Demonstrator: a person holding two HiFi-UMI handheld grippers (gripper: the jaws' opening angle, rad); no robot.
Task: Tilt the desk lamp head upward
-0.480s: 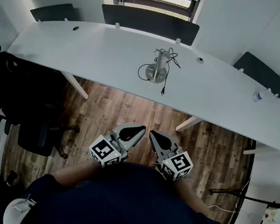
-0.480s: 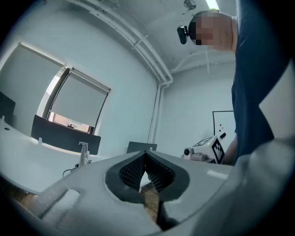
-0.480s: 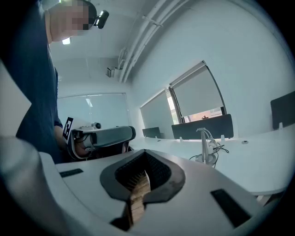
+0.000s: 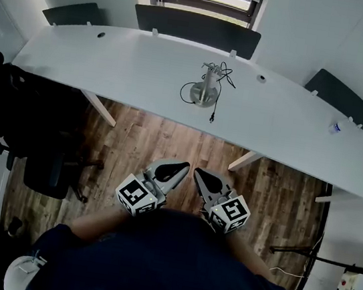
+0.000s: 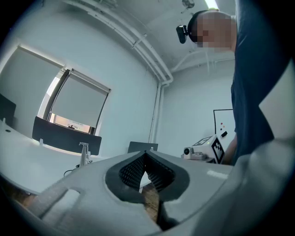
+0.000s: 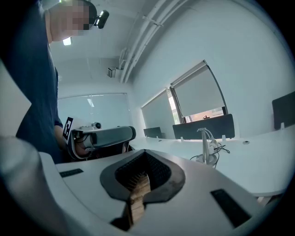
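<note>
A small silver desk lamp [image 4: 205,87] stands on the long white desk [image 4: 111,70], its black cord coiled around the round base. The lamp [image 5: 83,155] shows small at the left gripper view's left, and the lamp [image 6: 204,146] at the right gripper view's right. Both grippers hang close to the person's body, over the wooden floor and well short of the desk. My left gripper [image 4: 182,169] is shut with nothing in it. My right gripper [image 4: 199,174] is shut and empty too, its tips almost meeting the left one's.
Dark partition panels [image 4: 195,29] line the desk's far edge, below a window. A black office chair [image 4: 46,171] stands on the floor to the left. A small bottle [image 4: 333,126] sits at the desk's right end. A tripod leg [image 4: 314,254] lies at the floor's right.
The view has shifted slightly; the grippers stay where they were in front of the body.
</note>
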